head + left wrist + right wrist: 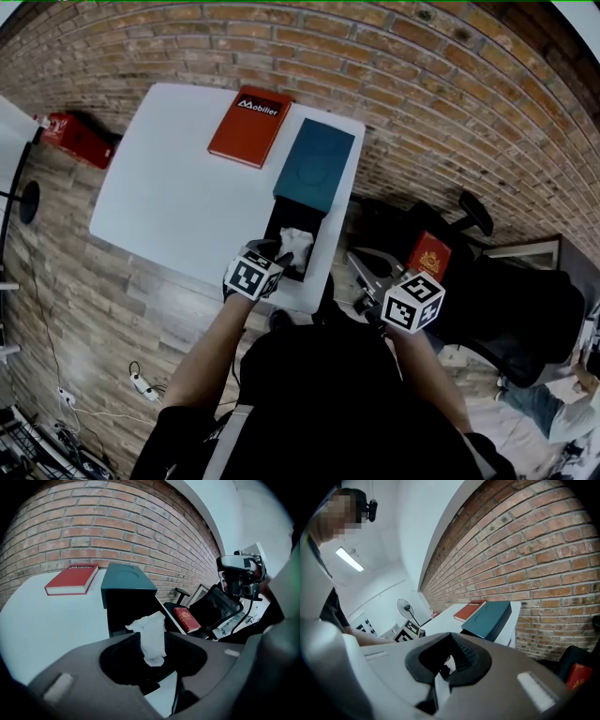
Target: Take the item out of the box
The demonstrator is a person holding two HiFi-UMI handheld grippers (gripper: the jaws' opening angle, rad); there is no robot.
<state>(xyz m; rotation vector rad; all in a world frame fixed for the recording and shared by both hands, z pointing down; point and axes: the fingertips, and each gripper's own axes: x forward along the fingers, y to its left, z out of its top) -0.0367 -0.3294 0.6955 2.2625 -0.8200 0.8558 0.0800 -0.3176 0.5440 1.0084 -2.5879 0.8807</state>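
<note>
On the white table (pixel 178 202) lies a black box (pixel 278 225) with its teal lid (pixel 316 164) pushed to the far end. A crumpled white item (pixel 296 244) sticks up out of the box's open near end. My left gripper (pixel 284 254) is at that end, right beside the item. In the left gripper view the white item (pixel 152 637) stands between the spread jaws of my left gripper (pixel 152 654), and the pads do not press on it. My right gripper (pixel 367 272) hangs off the table's right edge, open and holding nothing, as the right gripper view also shows (pixel 447 660).
A red book (pixel 249 125) lies at the table's far side, left of the lid. A black office chair (pixel 487 281) with a small red book (pixel 429 255) on it stands right of the table. A brick wall (pixel 93 527) is behind. A fan (pixel 407 607) stands on the floor.
</note>
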